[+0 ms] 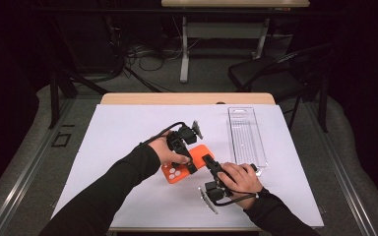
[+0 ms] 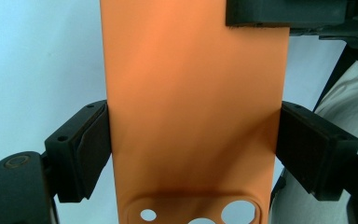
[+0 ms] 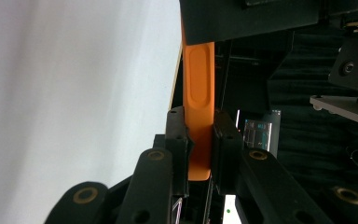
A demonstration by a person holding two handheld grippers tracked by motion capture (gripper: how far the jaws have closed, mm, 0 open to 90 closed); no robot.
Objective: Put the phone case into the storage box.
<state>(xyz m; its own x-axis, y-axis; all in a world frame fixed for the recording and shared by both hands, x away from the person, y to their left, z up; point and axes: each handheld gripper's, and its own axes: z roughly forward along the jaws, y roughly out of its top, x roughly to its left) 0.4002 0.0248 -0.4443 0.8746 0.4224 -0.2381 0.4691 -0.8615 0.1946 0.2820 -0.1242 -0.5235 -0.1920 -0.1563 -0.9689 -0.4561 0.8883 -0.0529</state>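
Observation:
An orange phone case (image 1: 177, 170) with round camera holes lies over the white sheet near the table's front, held from both sides. My left gripper (image 1: 191, 161) comes in from the upper left. In the left gripper view its pads (image 2: 93, 140) press on the two long sides of the case (image 2: 191, 93). My right gripper (image 1: 208, 161) comes in from the lower right. In the right gripper view it (image 3: 199, 140) pinches the thin edge of the case (image 3: 198, 79). Whether the case rests on the sheet I cannot tell.
A clear plastic tray (image 1: 246, 135) lies lengthwise to the right of the hands. The white sheet (image 1: 123, 132) covers most of the wooden table (image 1: 187, 98). A dark chair (image 1: 270, 73) and another table's legs stand beyond the far edge.

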